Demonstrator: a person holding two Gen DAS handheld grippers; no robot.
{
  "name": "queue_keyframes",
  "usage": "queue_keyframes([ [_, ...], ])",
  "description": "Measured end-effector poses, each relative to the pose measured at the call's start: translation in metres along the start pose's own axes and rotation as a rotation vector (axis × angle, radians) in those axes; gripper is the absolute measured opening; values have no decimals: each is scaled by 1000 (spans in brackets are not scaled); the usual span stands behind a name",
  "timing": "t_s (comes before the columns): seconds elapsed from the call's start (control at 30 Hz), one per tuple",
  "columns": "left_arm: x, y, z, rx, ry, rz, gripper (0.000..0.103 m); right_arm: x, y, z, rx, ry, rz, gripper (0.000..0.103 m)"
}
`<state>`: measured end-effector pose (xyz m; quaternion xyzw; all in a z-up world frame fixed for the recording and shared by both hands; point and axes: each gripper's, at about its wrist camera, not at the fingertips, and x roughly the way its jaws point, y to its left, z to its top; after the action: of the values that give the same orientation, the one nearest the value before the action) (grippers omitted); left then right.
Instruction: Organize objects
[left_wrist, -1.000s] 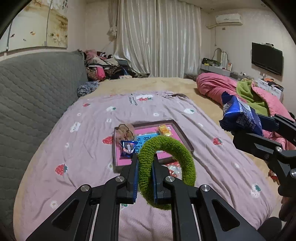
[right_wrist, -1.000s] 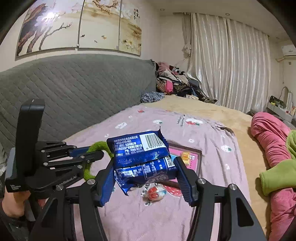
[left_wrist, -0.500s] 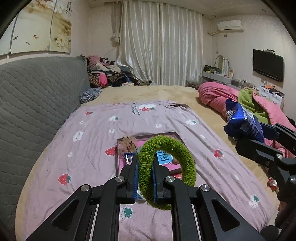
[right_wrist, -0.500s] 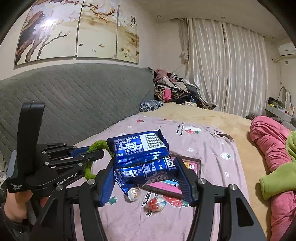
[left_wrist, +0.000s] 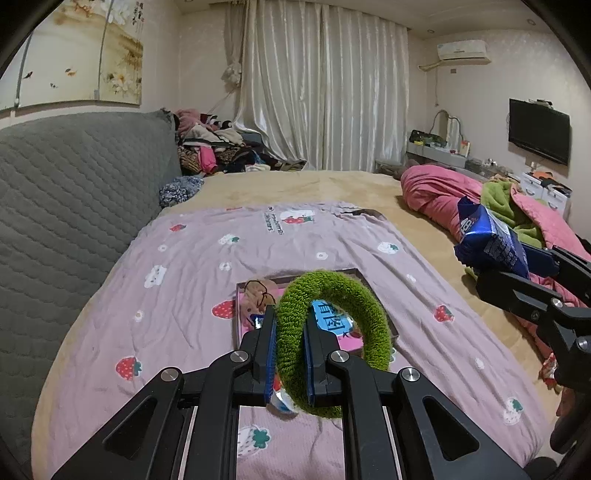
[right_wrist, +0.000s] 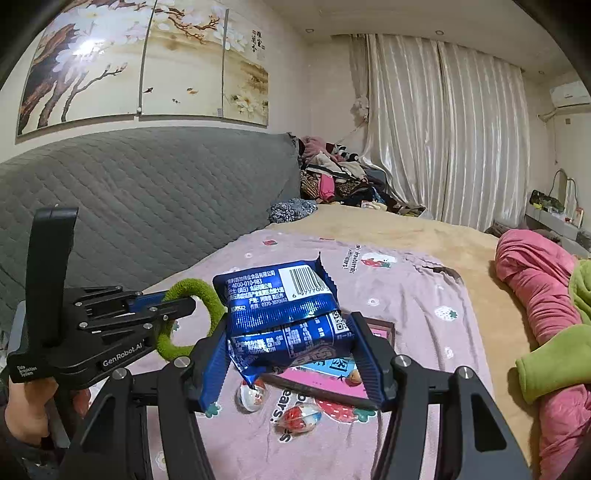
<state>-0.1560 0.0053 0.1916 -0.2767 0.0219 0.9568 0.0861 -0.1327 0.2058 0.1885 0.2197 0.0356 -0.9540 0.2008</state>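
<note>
- Clamping a fuzzy green fabric ring (left_wrist: 332, 325), the left gripper (left_wrist: 290, 354) sits at the lower centre of the left wrist view, its blue-padded jaws pinched on the ring's left side so the loop stands upright above the bed.
- In the right wrist view that same gripper (right_wrist: 173, 302) appears at the left edge, held by a hand (right_wrist: 26, 410) at the lower left corner, with the ring curving out just beside the snack packet.
- The right gripper (right_wrist: 288, 354) fills the lower centre of its own view, its jaws part-way apart and pressed on both sides of a crinkled blue foil snack packet (right_wrist: 284, 306) with a white barcode facing up; the packet is held clear of the bedding.
- In the left wrist view the packet shows at the right edge, above a pink quilt (left_wrist: 443, 192).
- Below both grippers a dark-framed flat tray with a pink inside (right_wrist: 332, 380) lies on a lilac bed sheet printed with strawberries (left_wrist: 177, 295).
- Two small egg-shaped wrapped sweets (right_wrist: 295, 419) lie on the sheet just in front of the tray, near the bottom centre of the right wrist view.
- A grey quilted headboard (right_wrist: 140, 206) runs along the left.
</note>
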Motion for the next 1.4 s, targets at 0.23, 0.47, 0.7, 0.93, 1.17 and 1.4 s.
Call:
queue_keyframes([
  [0.23, 20, 0, 6, -4, 8, -3, 12, 16, -13, 5, 16, 5, -3, 61],
  [0.47, 57, 0, 5, -3, 30, -13, 12, 42, -24, 1, 44, 17, -2, 61],
  [0.7, 107, 2, -7, -7, 73, -22, 12, 82, -41, -9, 77, 51, -7, 61],
  [0.93, 159, 9, -21, -29, 121, -27, 12, 119, -58, -21, 104, 82, -8, 61],
  [1.17, 199, 2, -28, -37, 131, -69, 12, 155, -73, -35, 125, 118, -16, 61],
  [1.4, 236, -13, -39, -25, 147, -78, 12, 185, -89, -52, 140, 151, -28, 61],
])
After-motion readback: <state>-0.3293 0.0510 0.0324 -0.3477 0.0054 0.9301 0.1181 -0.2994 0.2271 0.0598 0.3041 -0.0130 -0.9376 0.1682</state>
